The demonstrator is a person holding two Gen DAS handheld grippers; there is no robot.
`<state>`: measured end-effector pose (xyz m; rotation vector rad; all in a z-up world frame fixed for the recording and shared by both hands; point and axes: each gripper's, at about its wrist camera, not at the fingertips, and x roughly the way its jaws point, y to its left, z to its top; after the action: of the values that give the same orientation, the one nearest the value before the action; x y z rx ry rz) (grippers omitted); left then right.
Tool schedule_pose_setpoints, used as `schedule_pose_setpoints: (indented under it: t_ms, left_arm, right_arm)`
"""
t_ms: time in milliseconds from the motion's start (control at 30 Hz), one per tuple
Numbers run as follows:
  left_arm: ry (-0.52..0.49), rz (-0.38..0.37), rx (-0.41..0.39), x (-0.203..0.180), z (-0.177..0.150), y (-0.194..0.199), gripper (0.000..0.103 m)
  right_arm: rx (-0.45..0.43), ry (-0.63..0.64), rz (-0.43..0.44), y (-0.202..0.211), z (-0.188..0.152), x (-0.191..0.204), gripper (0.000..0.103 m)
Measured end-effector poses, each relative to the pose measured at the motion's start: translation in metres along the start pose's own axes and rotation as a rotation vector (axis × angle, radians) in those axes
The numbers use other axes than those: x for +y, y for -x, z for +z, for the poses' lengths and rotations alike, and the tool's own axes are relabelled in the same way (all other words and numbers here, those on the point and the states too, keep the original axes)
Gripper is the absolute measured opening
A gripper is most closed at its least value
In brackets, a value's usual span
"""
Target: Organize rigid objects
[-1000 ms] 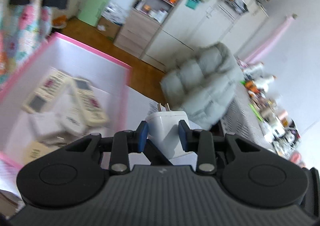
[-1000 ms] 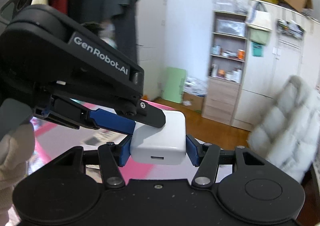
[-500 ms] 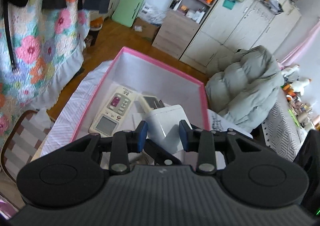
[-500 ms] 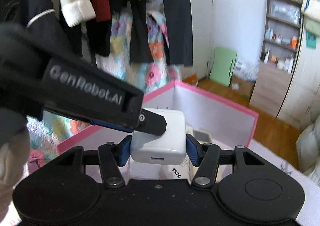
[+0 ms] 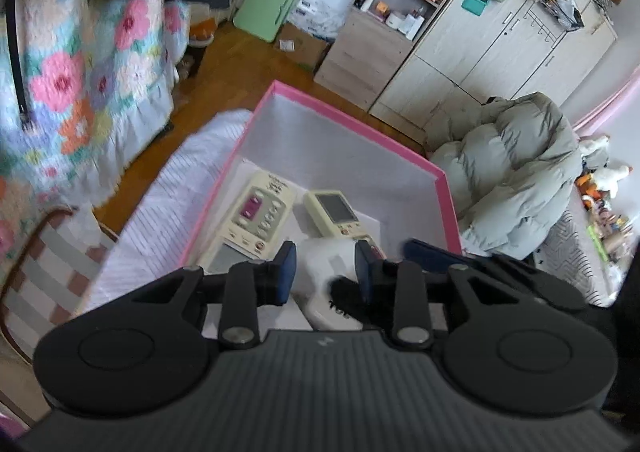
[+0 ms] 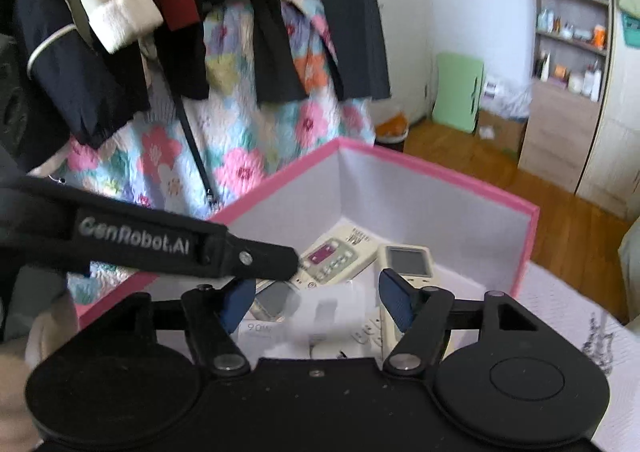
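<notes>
A white charger block (image 5: pixel 326 258) shows blurred between the blue pads of my left gripper (image 5: pixel 325 267), over the pink-rimmed box (image 5: pixel 352 120); I cannot tell whether the pads still touch it. In the right wrist view the same block (image 6: pixel 330 312) is a blur below my right gripper (image 6: pixel 316 298), whose jaws stand wide apart and hold nothing. The left gripper's finger (image 6: pixel 256 256) crosses in front. In the box (image 6: pixel 440 176) lie cream remote controls (image 5: pixel 260 212) (image 5: pixel 334 210) and white items.
The box sits on a white striped cloth (image 5: pixel 160 208). A floral quilt (image 5: pixel 80 92) and dark clothes (image 6: pixel 160 12) hang to the left. A grey puffer jacket (image 5: pixel 508 168) lies to the right, cabinets (image 5: pixel 480 44) behind.
My right gripper has opened and let go of the white charger, which now blurs downward over the box. Both grippers have moved further over the box.
</notes>
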<state>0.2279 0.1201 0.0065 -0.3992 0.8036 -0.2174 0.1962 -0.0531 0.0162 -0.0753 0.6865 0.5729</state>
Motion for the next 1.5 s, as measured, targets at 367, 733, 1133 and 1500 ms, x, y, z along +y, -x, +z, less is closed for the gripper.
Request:
schedule_pose_setpoints:
  t_ms: [367, 733, 1133, 1500]
  left_arm:
    - [-0.107, 0.062, -0.048, -0.018, -0.031, 0.043, 0.034]
    - [-0.212, 0.077, -0.077, -0.056, -0.083, 0.101, 0.045]
    - [-0.349, 0.126, -0.124, -0.09, -0.125, 0.142, 0.065]
    - [-0.414, 0.178, -0.135, -0.109, -0.143, 0.152, 0.095]
  right_arm:
    - [-0.213, -0.039, -0.088, 0.105, -0.033, -0.004, 0.073]
    - [-0.282, -0.143, -0.163, 0.169, -0.073, -0.009, 0.08]
    - [-0.223, -0.118, -0.33, 0.21, -0.089, 0.011, 0.084]
    - [-0.193, -0.226, -0.439, 0.231, -0.109, 0.003, 0.102]
